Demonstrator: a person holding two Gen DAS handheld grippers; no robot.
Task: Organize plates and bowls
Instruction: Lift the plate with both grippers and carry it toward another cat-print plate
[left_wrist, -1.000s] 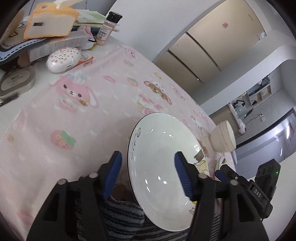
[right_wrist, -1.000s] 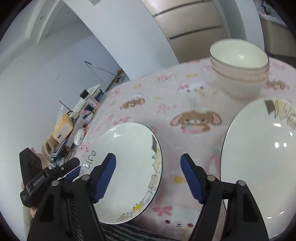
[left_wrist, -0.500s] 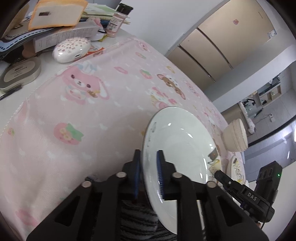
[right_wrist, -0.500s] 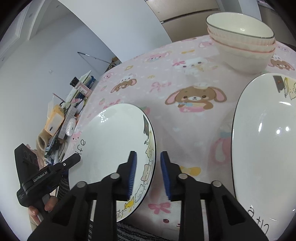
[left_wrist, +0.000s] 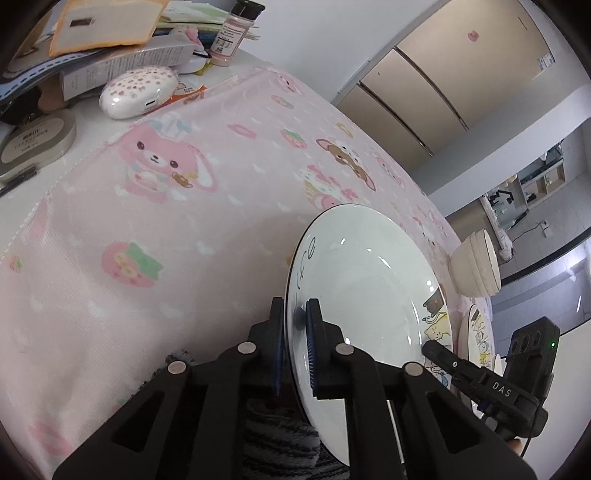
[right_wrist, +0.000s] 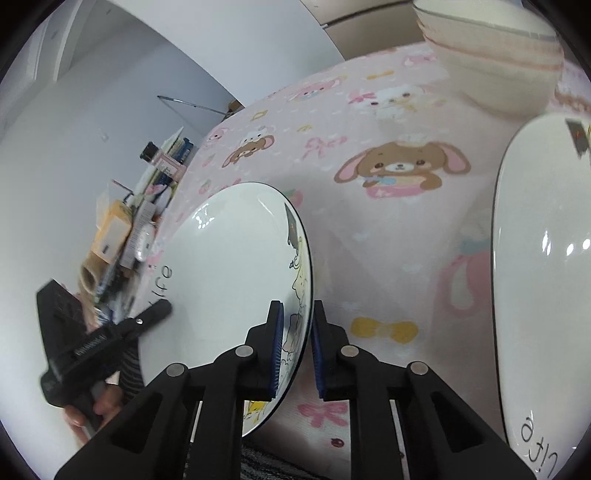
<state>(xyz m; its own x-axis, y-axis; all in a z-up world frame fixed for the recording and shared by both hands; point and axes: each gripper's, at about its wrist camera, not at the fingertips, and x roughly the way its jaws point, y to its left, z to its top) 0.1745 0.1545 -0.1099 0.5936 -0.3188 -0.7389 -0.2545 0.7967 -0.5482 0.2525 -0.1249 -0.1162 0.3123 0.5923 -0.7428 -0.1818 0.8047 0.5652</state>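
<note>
Item: white plate (left_wrist: 364, 295), being gripped at opposite rims by the left gripper (left_wrist: 295, 332) and the right gripper (right_wrist: 297, 345), both clamped on it, near the table's front edge over the pink cloth (left_wrist: 166, 221). Bowls (right_wrist: 491, 48) are sitting stacked toward the far edge, seemingly sorted. Second plate (right_wrist: 546, 277) is lying at the right edge; stacking appears still pending.

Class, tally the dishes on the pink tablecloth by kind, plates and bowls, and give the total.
Plates: 2, the gripped plate and the second plate to its right.
Bowls: at least 2, nested in one bowl stack; exact number unclear.
Total: at least 4 dishes.
</note>
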